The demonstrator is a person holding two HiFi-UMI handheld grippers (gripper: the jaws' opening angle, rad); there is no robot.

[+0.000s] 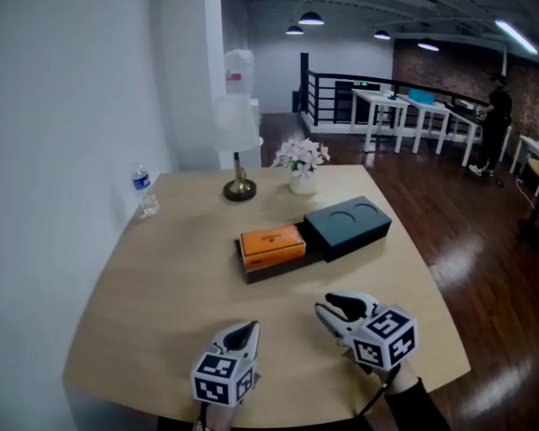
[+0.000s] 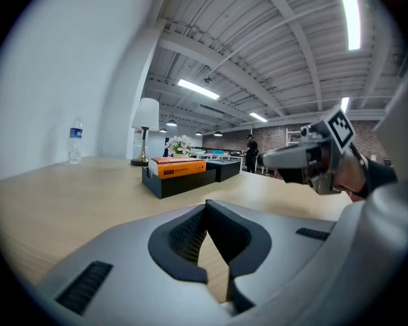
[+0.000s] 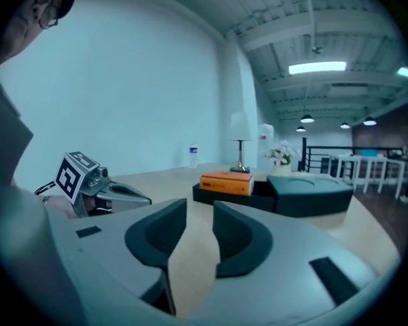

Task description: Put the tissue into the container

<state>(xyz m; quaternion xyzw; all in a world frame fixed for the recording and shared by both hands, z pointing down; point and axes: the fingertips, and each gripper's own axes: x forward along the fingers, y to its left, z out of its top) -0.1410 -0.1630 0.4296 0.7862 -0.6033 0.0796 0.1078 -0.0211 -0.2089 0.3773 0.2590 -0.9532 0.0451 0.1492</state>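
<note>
An orange tissue pack (image 1: 272, 242) lies in a black open tray (image 1: 283, 266) at the middle of the round wooden table (image 1: 162, 294). A dark teal box part (image 1: 348, 224) adjoins the tray on the right. Both grippers hover near the table's front edge, well short of the tray. My left gripper (image 1: 245, 331) has its tips together with nothing in them (image 2: 205, 212). My right gripper (image 1: 334, 311) shows a narrow gap between its jaws, nothing inside (image 3: 199, 209). The pack (image 3: 226, 181) and teal box (image 3: 306, 194) lie ahead of it.
A water bottle (image 1: 145, 189) stands at the table's left edge by the white wall. A lamp (image 1: 238, 151) and a small vase of flowers (image 1: 301, 164) stand at the far edge. Beyond are a railing (image 1: 341, 97), white tables and a person.
</note>
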